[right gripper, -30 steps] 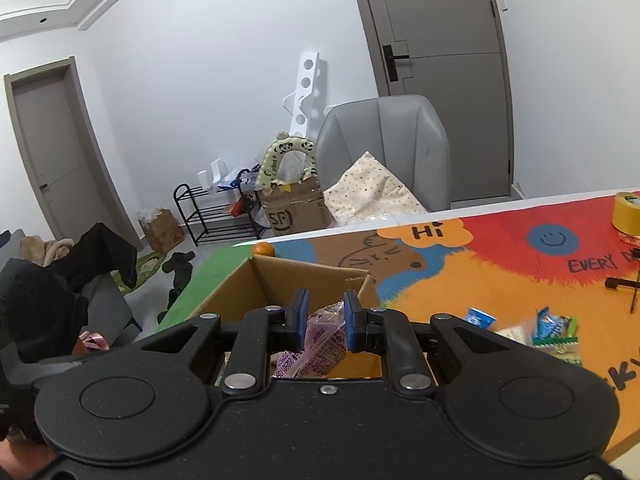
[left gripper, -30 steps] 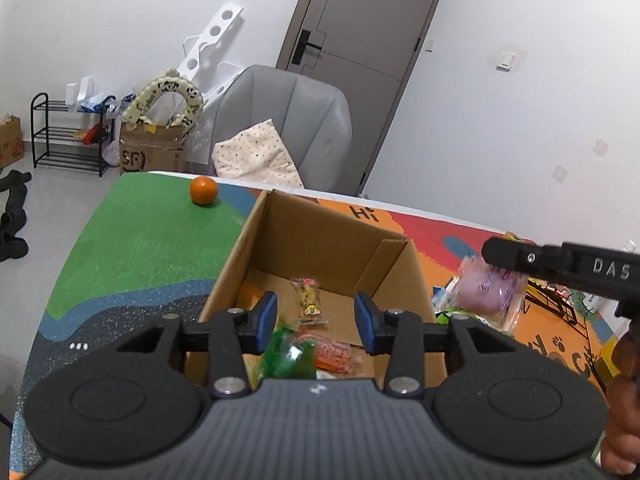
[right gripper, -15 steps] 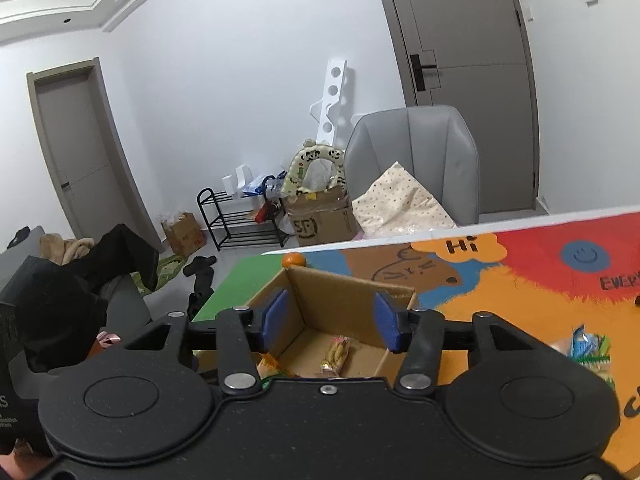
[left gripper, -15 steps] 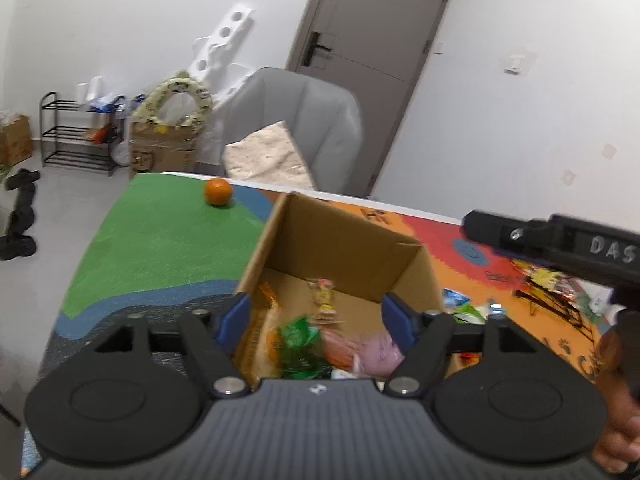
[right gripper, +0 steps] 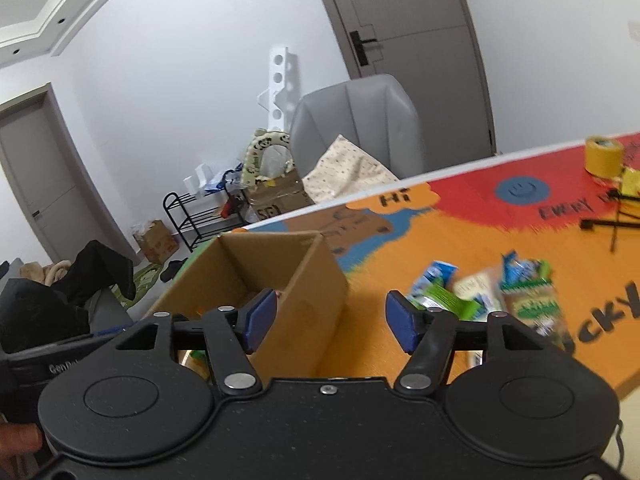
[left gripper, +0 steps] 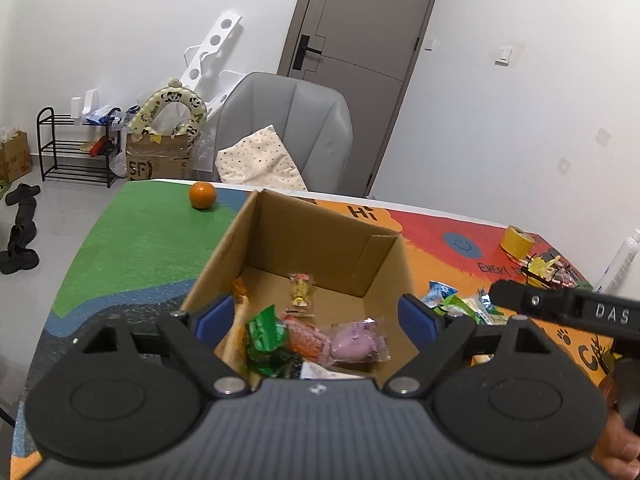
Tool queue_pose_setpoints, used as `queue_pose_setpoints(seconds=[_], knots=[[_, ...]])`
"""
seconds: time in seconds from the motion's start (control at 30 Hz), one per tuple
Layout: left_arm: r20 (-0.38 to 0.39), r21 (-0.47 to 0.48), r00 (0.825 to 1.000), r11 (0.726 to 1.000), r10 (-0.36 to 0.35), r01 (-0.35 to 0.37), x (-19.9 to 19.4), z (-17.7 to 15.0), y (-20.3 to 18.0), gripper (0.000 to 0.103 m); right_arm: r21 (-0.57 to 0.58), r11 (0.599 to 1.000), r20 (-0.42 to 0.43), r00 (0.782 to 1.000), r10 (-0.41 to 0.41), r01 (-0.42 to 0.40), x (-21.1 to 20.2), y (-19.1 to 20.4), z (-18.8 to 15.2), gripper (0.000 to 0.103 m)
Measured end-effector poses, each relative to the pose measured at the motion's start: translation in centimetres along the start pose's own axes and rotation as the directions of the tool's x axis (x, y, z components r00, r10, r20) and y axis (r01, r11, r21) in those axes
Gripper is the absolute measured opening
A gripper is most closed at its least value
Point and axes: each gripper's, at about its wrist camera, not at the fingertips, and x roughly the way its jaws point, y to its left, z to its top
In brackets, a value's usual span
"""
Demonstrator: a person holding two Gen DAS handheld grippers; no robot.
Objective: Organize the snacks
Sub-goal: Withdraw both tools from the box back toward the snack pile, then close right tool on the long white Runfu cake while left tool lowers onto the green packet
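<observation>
Left gripper (left gripper: 316,318) over the cardboard box (left gripper: 320,236), jaws just opened wide, nothing between them; purple packet (left gripper: 354,342) lies inside. Right gripper (right gripper: 330,318), jaws likewise just opened and empty, faces the loose snack packets (right gripper: 486,298) on the mat, ahead and rightward (the nearer hand).

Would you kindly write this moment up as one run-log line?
left gripper: open, empty, above cardboard box | right gripper: jaws just opening, empty | purple snack: in box | loose snacks: on mat
</observation>
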Motion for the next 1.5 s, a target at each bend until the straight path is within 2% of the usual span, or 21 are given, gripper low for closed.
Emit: queue_pose_setpoints(seconds=[0.13, 0.8, 0.97, 1.07, 1.23, 1.4, 1.5], knots=[[-0.003, 0.015, 1.000, 1.000, -0.009, 0.009, -0.1, -0.2, -1.2, 0.089, 0.022, 1.000, 0.000, 1.000, -0.012, 0.012, -0.9, -1.4, -0.4, 0.071], [-0.020, 0.102, 0.996, 0.991, -0.085, 0.087, 0.7, -1.4, -8.4, 0.089, 0.116, 0.992, -0.002, 0.999, -0.051, 0.051, -3.7, -8.4, -1.5, 0.071], [-0.022, 0.131, 0.993, 0.984, -0.118, 0.119, 1.3, -1.5, -10.3, 0.089, 0.123, 0.991, -0.007, 0.998, -0.058, 0.059, -3.8, -9.5, -1.7, 0.067], [-0.030, 0.138, 0.990, 0.980, -0.140, 0.142, 1.8, -1.6, -11.3, 0.089, 0.130, 0.990, -0.012, 0.998, -0.061, 0.062, -3.8, -10.1, -1.8, 0.062], [-0.043, 0.143, 0.985, 0.975, -0.164, 0.169, 2.7, -1.7, -12.3, 0.084, 0.145, 0.988, -0.031, 0.998, -0.055, 0.058, -3.3, -11.0, -2.0, 0.053], [-0.074, 0.145, 0.980, 0.970, -0.184, 0.193, 4.1, -1.9, -13.3, 0.067, 0.152, 0.987, -0.051, 0.997, -0.049, 0.056, -2.2, -11.5, -2.2, 0.050], [-0.085, 0.145, 0.980, 0.971, -0.179, 0.190, 5.0, -2.1, -13.6, 0.066, 0.155, 0.986, -0.063, 0.997, -0.044, 0.054, -1.4, -11.7, -2.3, 0.049]])
